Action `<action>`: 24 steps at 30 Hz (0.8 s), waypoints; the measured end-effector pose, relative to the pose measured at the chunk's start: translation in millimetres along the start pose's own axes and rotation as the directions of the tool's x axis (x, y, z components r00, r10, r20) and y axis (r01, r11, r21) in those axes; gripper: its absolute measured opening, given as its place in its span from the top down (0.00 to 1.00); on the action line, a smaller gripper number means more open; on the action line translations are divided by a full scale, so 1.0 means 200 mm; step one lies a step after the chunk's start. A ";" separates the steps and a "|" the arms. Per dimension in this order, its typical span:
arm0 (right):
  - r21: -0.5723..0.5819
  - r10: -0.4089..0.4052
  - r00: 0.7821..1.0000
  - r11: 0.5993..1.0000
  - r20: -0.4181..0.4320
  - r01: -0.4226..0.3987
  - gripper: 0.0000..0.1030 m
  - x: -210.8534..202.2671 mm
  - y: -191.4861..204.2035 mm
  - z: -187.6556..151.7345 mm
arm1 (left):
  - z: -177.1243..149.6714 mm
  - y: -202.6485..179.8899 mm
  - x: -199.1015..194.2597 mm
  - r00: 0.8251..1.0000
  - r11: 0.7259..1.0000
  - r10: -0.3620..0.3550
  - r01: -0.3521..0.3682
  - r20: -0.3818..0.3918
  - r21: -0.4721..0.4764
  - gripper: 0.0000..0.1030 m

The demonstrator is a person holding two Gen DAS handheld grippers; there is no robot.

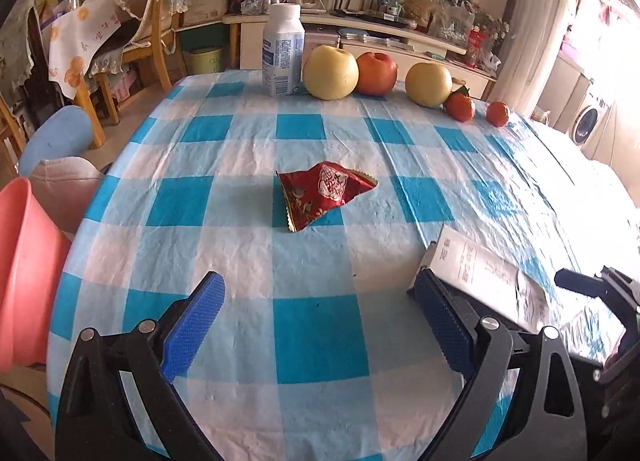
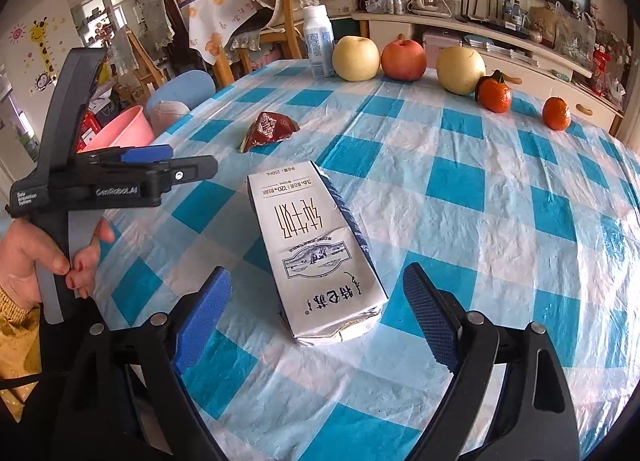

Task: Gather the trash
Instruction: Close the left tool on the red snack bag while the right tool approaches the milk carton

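A red crumpled snack wrapper [image 1: 326, 193] lies mid-table on the blue checked cloth, well ahead of my open, empty left gripper [image 1: 320, 313]. It also shows in the right wrist view [image 2: 269, 131]. A flattened white milk carton [image 2: 316, 253] lies flat, its near end between the jaws of my open, empty right gripper [image 2: 318, 309]. The carton also shows at the right of the left wrist view [image 1: 488, 281]. The left gripper [image 2: 168, 165] shows at the left of the right wrist view, held by a hand. A pink bin [image 1: 24, 273] stands beside the table's left edge.
A white bottle [image 1: 283, 51], two yellow pears [image 1: 330, 73], a red apple [image 1: 376, 73] and two tangerines [image 1: 460, 107] line the far table edge. Wooden chairs [image 1: 152, 21] and a blue stool [image 1: 56, 139] stand at left. A cabinet [image 1: 400, 37] runs behind.
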State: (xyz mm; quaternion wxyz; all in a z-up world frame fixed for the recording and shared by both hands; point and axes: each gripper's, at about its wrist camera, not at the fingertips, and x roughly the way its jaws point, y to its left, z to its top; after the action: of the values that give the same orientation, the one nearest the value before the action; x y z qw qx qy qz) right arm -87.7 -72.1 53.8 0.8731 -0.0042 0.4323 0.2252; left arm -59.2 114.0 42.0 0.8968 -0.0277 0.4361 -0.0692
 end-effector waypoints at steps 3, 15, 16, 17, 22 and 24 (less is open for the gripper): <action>0.009 0.016 1.000 1.000 -0.006 -0.016 0.14 0.01 -0.01 0.01 | 0.06 0.00 0.08 1.000 0.999 -0.019 0.019 -0.007 -0.050 0.08; -0.002 0.052 0.999 0.999 -0.002 -0.052 0.14 0.04 -0.02 0.07 | 0.22 -0.02 0.35 0.999 0.977 -0.021 0.015 -0.025 -0.214 0.08; -0.001 0.055 0.998 0.999 -0.005 -0.055 0.14 0.05 -0.02 0.08 | 0.22 -0.02 0.36 0.999 0.975 -0.017 0.010 -0.030 -0.224 0.08; 0.001 0.057 0.998 0.998 -0.009 -0.057 0.14 0.05 -0.02 0.08 | 0.23 -0.01 0.37 0.999 0.973 -0.016 0.007 -0.034 -0.231 0.08; 0.009 0.062 0.997 0.998 -0.035 -0.061 0.14 0.10 -0.03 0.09 | 0.26 -0.02 0.42 0.999 0.972 -0.003 -0.009 -0.049 -0.234 0.08; 0.008 0.063 0.997 0.998 -0.046 -0.062 0.14 0.11 -0.03 0.09 | 0.26 -0.03 0.43 0.998 0.974 0.007 -0.019 -0.056 -0.225 0.08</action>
State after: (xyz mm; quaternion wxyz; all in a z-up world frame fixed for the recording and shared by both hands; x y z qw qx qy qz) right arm -59.6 -64.6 46.8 0.8555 0.0069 0.4529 0.2509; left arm 33.6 95.0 8.5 0.8759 -0.1248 0.4658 -0.0142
